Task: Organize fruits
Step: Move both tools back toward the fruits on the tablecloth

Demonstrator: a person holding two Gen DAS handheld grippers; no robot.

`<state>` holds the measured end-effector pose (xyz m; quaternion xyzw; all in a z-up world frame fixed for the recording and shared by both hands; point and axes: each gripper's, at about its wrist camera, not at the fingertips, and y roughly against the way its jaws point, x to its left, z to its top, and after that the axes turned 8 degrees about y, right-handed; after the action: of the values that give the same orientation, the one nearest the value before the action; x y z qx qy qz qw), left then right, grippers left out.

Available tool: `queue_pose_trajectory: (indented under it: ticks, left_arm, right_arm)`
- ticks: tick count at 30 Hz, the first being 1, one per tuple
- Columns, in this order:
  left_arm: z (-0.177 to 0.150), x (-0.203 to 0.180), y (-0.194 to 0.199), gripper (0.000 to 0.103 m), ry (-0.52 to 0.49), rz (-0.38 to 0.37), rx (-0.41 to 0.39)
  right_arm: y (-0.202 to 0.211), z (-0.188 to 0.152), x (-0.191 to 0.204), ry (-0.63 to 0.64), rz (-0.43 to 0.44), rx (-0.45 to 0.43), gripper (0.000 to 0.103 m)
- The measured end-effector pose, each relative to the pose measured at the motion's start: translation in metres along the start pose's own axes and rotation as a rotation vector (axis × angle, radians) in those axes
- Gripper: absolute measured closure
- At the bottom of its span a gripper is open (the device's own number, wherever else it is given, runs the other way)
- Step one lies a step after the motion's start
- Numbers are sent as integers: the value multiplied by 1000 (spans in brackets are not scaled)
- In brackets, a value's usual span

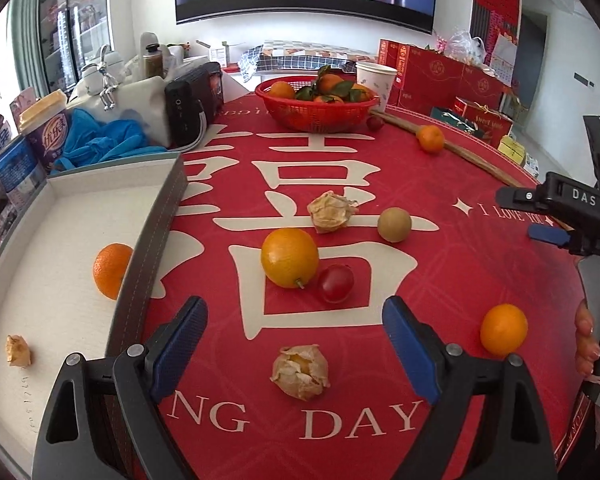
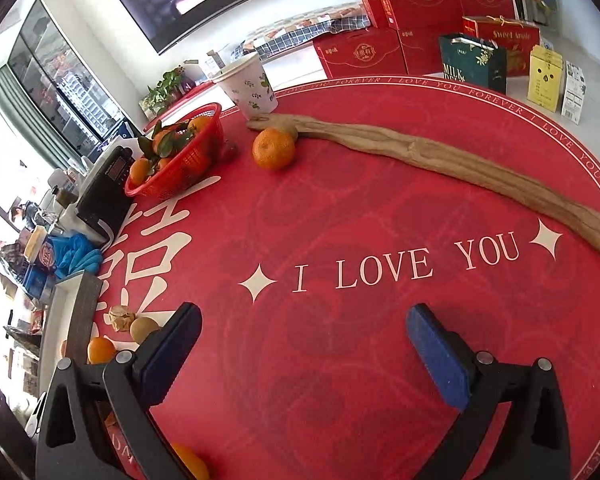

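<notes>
My left gripper [image 1: 296,320] is open over the red tablecloth. A husked physalis [image 1: 300,372] lies just below the gap between its fingers. Ahead lie a large orange [image 1: 290,257], a cherry tomato [image 1: 336,284], a second physalis [image 1: 330,212] and a brown round fruit [image 1: 394,224]. A small orange [image 1: 504,330] lies to the right. The white tray [image 1: 60,200] at the left holds an orange [image 1: 112,270] and a physalis [image 1: 18,351]. My right gripper [image 2: 304,344] is open over bare cloth, with nothing between its fingers. A mandarin [image 2: 273,149] lies far ahead of it.
A red basket [image 1: 316,114] of mandarins stands at the back, with a paper cup [image 1: 376,78] beside it. A long wooden stick [image 2: 440,160] curves along the table's far right. A white bag, a black device and blue cloth crowd the back left. Red gift boxes [image 2: 364,56] stand beyond the table.
</notes>
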<state>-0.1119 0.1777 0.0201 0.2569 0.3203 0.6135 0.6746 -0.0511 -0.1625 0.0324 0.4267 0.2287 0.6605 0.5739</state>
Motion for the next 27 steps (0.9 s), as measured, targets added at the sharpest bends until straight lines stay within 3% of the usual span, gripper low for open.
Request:
queue_pose_trajectory:
  ticks: [5, 13, 17, 22, 24, 27]
  left_arm:
    - [7, -5, -4, 12, 1, 18, -11]
    - [3, -22, -15, 12, -24, 4, 46]
    - [-6, -20, -7, 12, -7, 10, 43]
    - [-17, -24, 19, 12, 26, -40, 24]
    - [-22, -36, 23, 12, -3, -52, 27]
    - [-32, -62, 20, 12, -93, -9, 28]
  right_arm:
    - [-10, -2, 10, 40, -28, 6, 0]
    - [-14, -5, 19, 131, -65, 26, 0]
    - [-7, -10, 15, 127, -27, 31, 0]
    - [5, -22, 13, 136, 144, 48, 0]
    - [7, -28, 14, 163, 129, 53, 0]
    - [12, -31, 11, 176, 105, 48, 0]
